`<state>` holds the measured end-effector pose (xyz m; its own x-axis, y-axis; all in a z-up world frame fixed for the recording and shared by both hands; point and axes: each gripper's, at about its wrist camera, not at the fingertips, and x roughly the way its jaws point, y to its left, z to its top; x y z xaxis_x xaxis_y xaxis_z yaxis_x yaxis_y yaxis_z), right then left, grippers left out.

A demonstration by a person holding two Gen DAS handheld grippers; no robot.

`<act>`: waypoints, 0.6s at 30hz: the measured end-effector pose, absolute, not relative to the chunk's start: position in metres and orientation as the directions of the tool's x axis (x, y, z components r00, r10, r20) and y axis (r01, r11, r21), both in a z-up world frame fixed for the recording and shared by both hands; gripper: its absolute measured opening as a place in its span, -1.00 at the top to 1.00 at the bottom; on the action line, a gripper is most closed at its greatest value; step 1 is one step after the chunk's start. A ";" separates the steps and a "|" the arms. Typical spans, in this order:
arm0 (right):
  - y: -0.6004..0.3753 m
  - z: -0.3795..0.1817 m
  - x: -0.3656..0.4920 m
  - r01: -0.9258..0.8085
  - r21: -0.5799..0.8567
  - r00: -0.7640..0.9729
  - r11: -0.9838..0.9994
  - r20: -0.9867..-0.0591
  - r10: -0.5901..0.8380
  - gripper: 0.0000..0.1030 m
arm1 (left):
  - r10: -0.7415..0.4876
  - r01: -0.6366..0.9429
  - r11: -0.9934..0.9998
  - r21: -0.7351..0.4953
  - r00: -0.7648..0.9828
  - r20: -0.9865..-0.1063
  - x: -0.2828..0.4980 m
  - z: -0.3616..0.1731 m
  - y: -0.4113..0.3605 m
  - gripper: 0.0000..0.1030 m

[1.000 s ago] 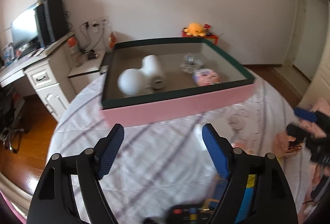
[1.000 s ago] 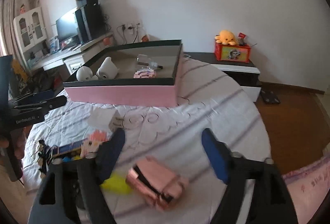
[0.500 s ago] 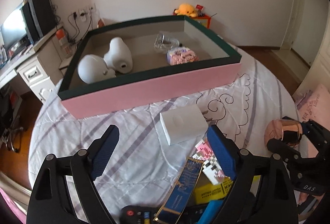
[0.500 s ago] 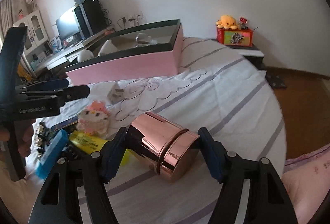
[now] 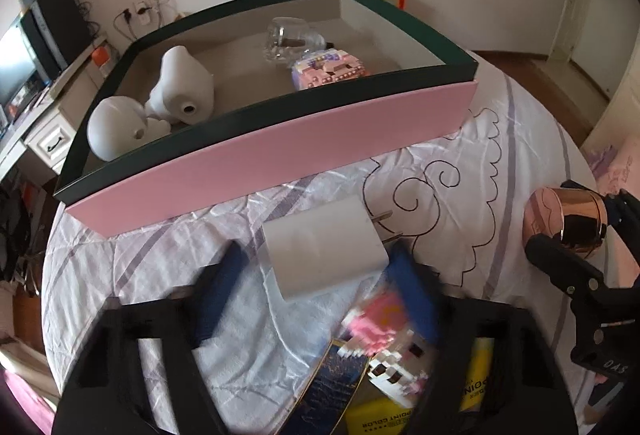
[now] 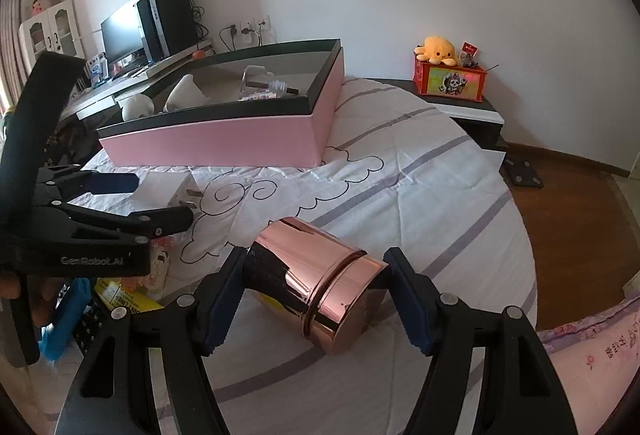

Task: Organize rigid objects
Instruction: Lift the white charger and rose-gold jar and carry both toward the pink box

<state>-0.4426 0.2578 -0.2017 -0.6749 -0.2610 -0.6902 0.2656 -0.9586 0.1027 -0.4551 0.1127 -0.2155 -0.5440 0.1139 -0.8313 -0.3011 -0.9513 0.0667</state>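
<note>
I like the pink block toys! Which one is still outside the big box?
The pink-and-white block toy lying on the bedsheet by the left gripper is outside. The other pink block toy already sits inside the pink box, beside the clear bottle.

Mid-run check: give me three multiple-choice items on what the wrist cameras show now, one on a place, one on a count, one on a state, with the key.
1. Where does the white charger plug lie?
A. inside the pink box
B. on the bedspread in front of the pink box
C. on the desk

2. How many white ceramic figures sit in the pink box?
A. two
B. four
C. none

3. How does the rose-gold canister sit?
A. upright in the box
B. on its side between the right gripper's fingers
C. hanging from the left gripper

Key: 1 B, the plug rests on the bedspread just ahead of the left gripper. 2 A, two white pieces show in the box's left corner. 3 B, it lies tilted over on the bedspread, with the right gripper open around it.
</note>
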 end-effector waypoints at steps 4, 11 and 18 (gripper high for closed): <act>0.257 -0.202 -0.443 0.268 0.104 -0.673 -0.958 -0.691 -0.263 -0.36 | 0.110 -0.303 -0.950 0.079 -0.559 -0.822 -0.453 -0.214 0.114 -0.08; 0.252 -0.197 -0.439 0.269 0.068 -0.691 -0.961 -0.681 -0.242 -0.36 | 0.095 -0.266 -0.960 0.088 -0.602 -0.793 -0.439 -0.203 0.100 -0.08; 0.236 -0.174 -0.431 0.294 0.071 -0.716 -0.953 -0.644 -0.269 -0.36 | 0.086 -0.200 -0.977 0.071 -0.680 -0.728 -0.410 -0.173 0.061 -0.08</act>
<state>-0.4313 0.2361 -0.1740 -0.7163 -0.2691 -0.6438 0.2941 -0.9531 0.0711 -0.4095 0.0615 -0.1733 -0.6800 0.0863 -0.7281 -0.1998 -0.9773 0.0708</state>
